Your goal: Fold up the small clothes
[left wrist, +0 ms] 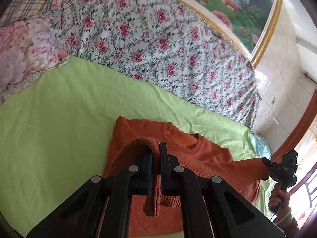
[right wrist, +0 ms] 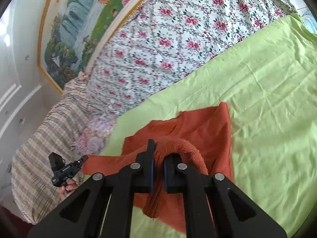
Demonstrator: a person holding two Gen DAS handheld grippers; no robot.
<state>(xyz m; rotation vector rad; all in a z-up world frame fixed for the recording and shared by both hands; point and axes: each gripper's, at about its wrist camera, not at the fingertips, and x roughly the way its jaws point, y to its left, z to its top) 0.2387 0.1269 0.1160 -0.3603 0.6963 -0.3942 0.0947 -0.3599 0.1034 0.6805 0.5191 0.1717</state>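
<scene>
An orange knitted sweater [left wrist: 200, 154] lies on a light green sheet [left wrist: 59, 119], neckline away from me. My left gripper [left wrist: 156, 164] is shut on a ribbed edge of the sweater, which loops over the left finger and hangs between the jaws. My right gripper [right wrist: 158, 164] is shut on another ribbed edge of the sweater [right wrist: 198, 127] in the same way. Each gripper shows in the other's view: the right gripper [left wrist: 266, 163] pinches the stretched sweater at far right, the left gripper [right wrist: 84, 158] at far left. The sweater's lower part is lifted off the green sheet [right wrist: 267, 99] between them.
A floral bedspread [left wrist: 158, 35] covers the bed beyond the green sheet. A flowered pillow [left wrist: 23, 49] and a plaid blanket [right wrist: 39, 138] lie at one end. A gold-framed landscape painting [left wrist: 247, 6] hangs on the wall behind. A wooden door frame [left wrist: 297, 129] is at right.
</scene>
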